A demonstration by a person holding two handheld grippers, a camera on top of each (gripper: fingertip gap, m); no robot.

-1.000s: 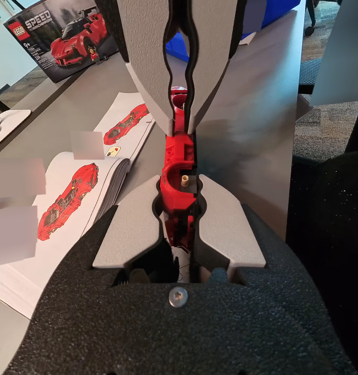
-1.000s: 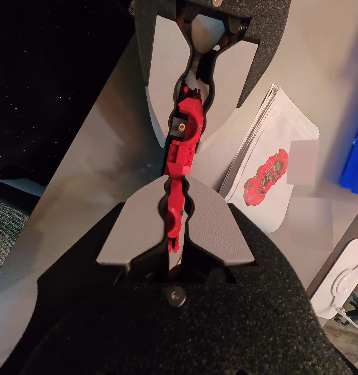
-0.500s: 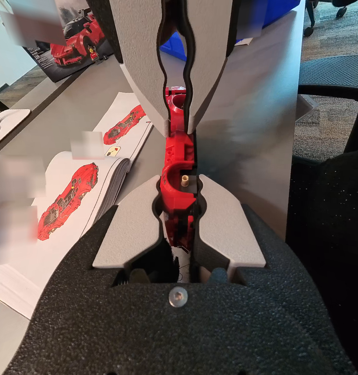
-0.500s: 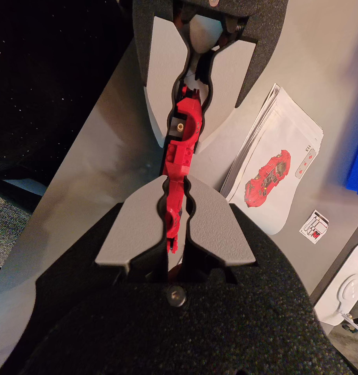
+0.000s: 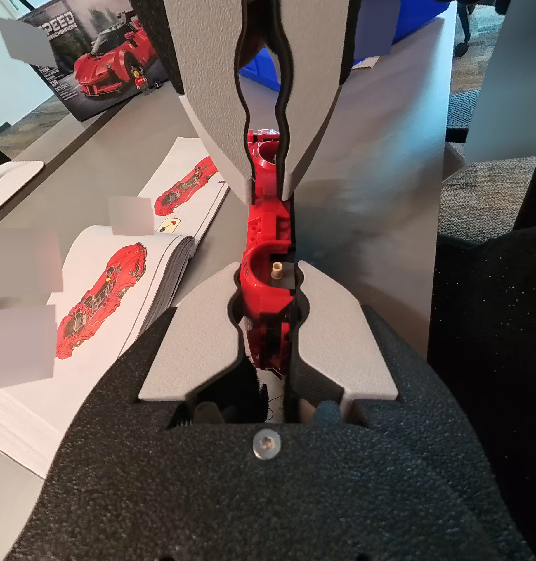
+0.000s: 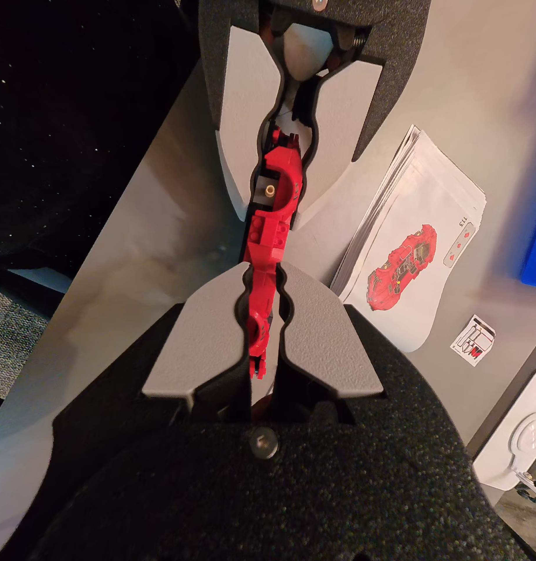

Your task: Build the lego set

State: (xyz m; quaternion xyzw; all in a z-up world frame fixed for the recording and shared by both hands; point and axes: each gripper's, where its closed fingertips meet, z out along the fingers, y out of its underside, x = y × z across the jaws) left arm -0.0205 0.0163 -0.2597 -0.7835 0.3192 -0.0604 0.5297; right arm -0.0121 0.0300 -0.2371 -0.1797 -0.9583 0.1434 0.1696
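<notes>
Both grippers are clamped on the red car body [image 5: 268, 243], one at each end: your left gripper [image 5: 268, 270] pinches the end with the wheel arch and its tan axle pin [image 5: 277, 269], and your right gripper [image 6: 262, 267] squeezes the opposite end, fingers closed snugly on the red bricks. You hold the model turned on its side, above the grey table [image 5: 366, 182] and not resting on it, with the two tools facing each other nose to nose along its length. This reads as a pressing or re-seating step, or simply a two-handed turn to inspect the side; which of these it is I cannot tell, since the seam under your pads is hidden. The open instruction booklet [image 5: 108, 288] lies just left of the model, with the set's box [image 5: 102, 60] standing farther back. Next you will likely need to free one gripper to fetch a part, so keep the other grip firm and level and set the body down before letting go. Both tools sit nearly in line, your left one low and near, your right one reaching in from above.
</notes>
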